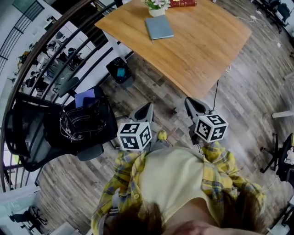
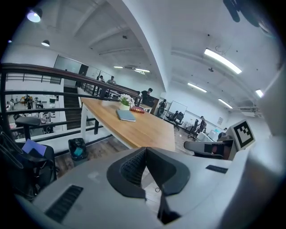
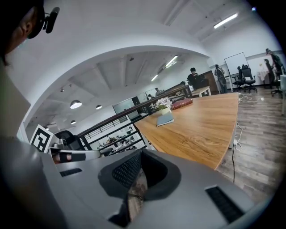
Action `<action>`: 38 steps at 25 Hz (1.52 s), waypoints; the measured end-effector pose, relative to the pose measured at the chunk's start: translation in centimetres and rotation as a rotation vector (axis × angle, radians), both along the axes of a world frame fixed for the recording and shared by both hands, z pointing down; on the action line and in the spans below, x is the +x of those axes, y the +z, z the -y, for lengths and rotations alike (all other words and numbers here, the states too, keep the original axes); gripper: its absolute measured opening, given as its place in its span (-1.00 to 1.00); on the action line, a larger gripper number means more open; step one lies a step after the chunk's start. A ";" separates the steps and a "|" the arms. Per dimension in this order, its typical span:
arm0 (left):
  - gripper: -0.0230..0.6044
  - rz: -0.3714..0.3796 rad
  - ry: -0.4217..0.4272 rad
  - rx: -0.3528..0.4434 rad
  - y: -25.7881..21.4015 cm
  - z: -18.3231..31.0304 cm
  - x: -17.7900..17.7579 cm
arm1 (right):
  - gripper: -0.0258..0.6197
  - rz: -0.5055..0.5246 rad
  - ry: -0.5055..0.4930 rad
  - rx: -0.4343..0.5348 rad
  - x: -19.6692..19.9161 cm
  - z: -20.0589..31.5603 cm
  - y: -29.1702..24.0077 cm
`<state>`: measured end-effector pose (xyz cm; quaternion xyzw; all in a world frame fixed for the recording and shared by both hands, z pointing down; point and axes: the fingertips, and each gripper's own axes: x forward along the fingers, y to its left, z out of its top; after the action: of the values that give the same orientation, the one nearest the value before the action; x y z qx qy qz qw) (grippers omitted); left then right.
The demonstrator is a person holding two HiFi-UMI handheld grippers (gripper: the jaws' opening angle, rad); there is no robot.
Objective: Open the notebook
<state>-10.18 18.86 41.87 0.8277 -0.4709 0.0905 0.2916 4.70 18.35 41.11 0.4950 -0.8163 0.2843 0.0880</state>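
A closed blue-grey notebook (image 1: 159, 27) lies on the far part of the wooden table (image 1: 197, 55). It also shows in the left gripper view as the notebook (image 2: 126, 115) and in the right gripper view as the notebook (image 3: 166, 119). My left gripper (image 1: 148, 107) and right gripper (image 1: 191, 103) are held side by side over the floor, short of the table's near edge and well away from the notebook. The left gripper (image 2: 145, 150) has its jaws together with nothing between them. The right gripper (image 3: 140, 154) is likewise shut and empty.
A white flower pot (image 1: 156, 7) and a red book (image 1: 183, 3) stand beyond the notebook. A black office chair with a bag (image 1: 78, 121) is to the left, next to a curved railing (image 1: 55, 50). A small bin (image 1: 120, 72) sits by the table's left corner. A cable (image 1: 216, 94) hangs at the table's near edge.
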 end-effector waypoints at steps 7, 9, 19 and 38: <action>-0.90 0.021 0.025 0.007 0.5 2.3 -1.7 | -0.72 -0.014 0.017 -0.007 -1.6 2.0 0.3; -0.90 0.029 0.022 0.013 0.5 2.6 -1.9 | -0.72 -0.021 0.013 -0.009 -1.9 2.5 0.4; -0.90 0.044 -0.007 0.001 1.4 6.0 -1.9 | -0.72 -0.020 -0.021 -0.002 -2.0 6.1 0.3; -0.90 0.140 -0.005 0.030 0.8 16.3 5.7 | -0.72 -0.034 -0.097 0.015 4.6 16.4 -0.3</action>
<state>-4.53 2.54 42.67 0.8225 -0.4933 0.1403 0.2457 9.35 1.94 40.77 0.4601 -0.8400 0.2652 0.1118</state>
